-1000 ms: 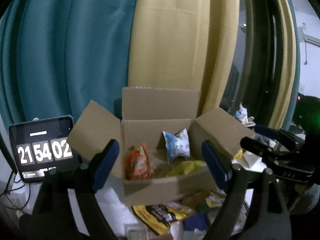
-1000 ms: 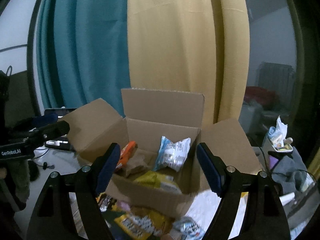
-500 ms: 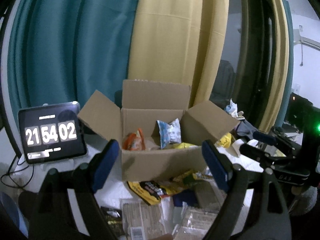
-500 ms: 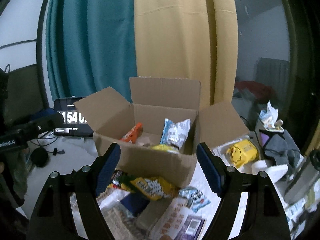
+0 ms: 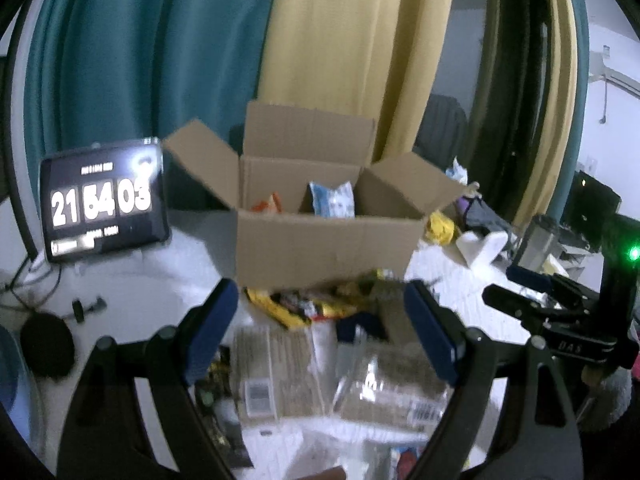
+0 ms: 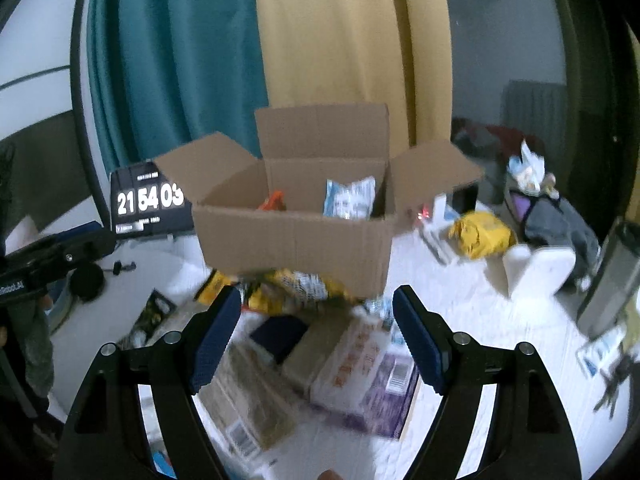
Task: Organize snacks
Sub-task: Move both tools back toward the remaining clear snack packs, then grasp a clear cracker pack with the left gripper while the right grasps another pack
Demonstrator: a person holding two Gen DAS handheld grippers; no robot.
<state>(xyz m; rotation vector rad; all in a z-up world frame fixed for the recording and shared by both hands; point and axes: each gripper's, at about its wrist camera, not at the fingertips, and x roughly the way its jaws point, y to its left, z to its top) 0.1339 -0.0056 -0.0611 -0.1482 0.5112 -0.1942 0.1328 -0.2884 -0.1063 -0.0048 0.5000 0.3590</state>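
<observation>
Both claws had backed away from the cardboard box [image 5: 324, 248] and sunk, uncovering snack packets [image 6: 352, 364] on the white bench [image 6: 480, 320] before it. Left claw [image 5: 320, 336] and right claw [image 6: 318, 336] gaped apart, empty.

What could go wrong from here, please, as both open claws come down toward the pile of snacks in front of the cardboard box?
1. The packets overlap in a heap, so the left claw may pinch two at once, such as the clear-wrapped biscuit packs.
2. Both claws aim at the same pile; the right claw could bump the left.
3. A carried packet could catch the cardboard box front wall and shove it.
</observation>
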